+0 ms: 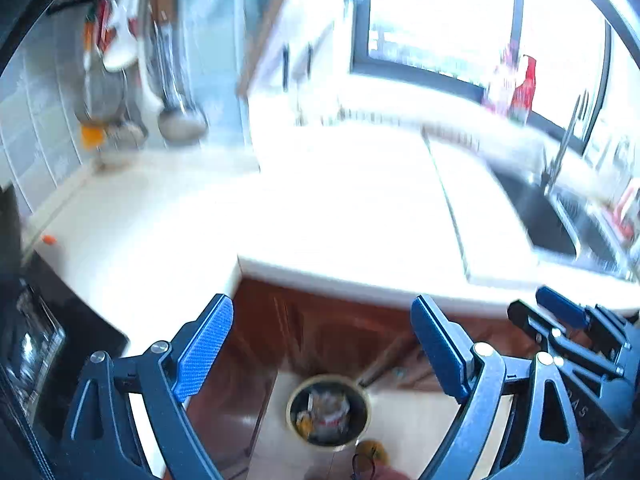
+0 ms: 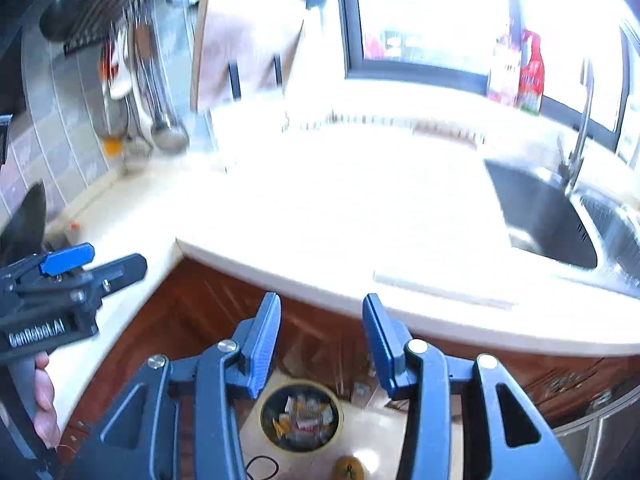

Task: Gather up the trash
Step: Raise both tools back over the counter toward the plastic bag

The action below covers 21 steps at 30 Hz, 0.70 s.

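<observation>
A round trash bin (image 1: pixel 289 408) stands on the pale floor below the counter, holding crumpled wrappers and orange scraps; the right wrist view shows the same bin (image 2: pixel 259 416). My left gripper (image 1: pixel 324 332) hovers high above it, open wide with nothing between its blue pads. My right gripper (image 2: pixel 324 340) is open about half way, also empty, and the bin shows between its fingers far below. Each gripper appears in the other's view: the right gripper (image 1: pixel 532 304) at the right edge, the left gripper (image 2: pixel 116 258) at the left, held by a hand (image 2: pixel 44 396). A small orange scrap (image 1: pixel 49 240) lies on the counter's left part.
A white L-shaped countertop (image 2: pixel 340 208) on brown cabinets fills the middle, very overexposed. A steel sink (image 2: pixel 540 216) with a faucet (image 2: pixel 580 132) sits at the right. Ladles (image 1: pixel 176 112) hang on the tiled wall at left. A yellow round object (image 2: pixel 350 468) lies on the floor by the bin.
</observation>
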{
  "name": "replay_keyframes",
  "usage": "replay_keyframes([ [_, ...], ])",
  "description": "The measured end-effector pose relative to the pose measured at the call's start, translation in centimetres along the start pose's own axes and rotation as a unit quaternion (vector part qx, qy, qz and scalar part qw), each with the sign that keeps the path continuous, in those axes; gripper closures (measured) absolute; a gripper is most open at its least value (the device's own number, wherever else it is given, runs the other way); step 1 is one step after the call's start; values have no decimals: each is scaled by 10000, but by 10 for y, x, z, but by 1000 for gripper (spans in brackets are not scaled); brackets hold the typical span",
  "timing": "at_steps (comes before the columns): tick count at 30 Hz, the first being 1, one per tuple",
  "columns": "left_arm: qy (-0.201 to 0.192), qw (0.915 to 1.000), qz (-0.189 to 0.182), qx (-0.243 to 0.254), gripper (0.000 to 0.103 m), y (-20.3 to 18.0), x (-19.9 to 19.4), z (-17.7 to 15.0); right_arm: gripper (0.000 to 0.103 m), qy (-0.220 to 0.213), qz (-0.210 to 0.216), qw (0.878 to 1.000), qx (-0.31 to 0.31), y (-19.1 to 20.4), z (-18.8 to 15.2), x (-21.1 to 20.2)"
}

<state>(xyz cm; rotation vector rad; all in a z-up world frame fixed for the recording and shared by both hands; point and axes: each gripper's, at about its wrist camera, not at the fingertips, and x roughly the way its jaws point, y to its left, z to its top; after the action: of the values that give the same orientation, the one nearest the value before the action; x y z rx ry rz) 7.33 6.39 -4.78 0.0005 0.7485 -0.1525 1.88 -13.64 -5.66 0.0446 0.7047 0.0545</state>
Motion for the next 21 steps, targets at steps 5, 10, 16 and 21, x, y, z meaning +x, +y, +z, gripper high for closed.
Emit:
replay_keyframes([
  [5,-638,9975,281,-120,3,18,-38,45,60,-143,177,9997,48,-3,49,-26],
  [10,-1060,9919,583,-382,1,37,-56,82,60,152,488,9977,444,-15,93,-9],
  [16,-892,9903,812,-690,1,59,-22,115,60,532,801,9918,847,-28,141,35],
  [21,-619,9878,1129,-881,1,65,31,131,59,918,1042,9850,1024,-40,180,98],
])
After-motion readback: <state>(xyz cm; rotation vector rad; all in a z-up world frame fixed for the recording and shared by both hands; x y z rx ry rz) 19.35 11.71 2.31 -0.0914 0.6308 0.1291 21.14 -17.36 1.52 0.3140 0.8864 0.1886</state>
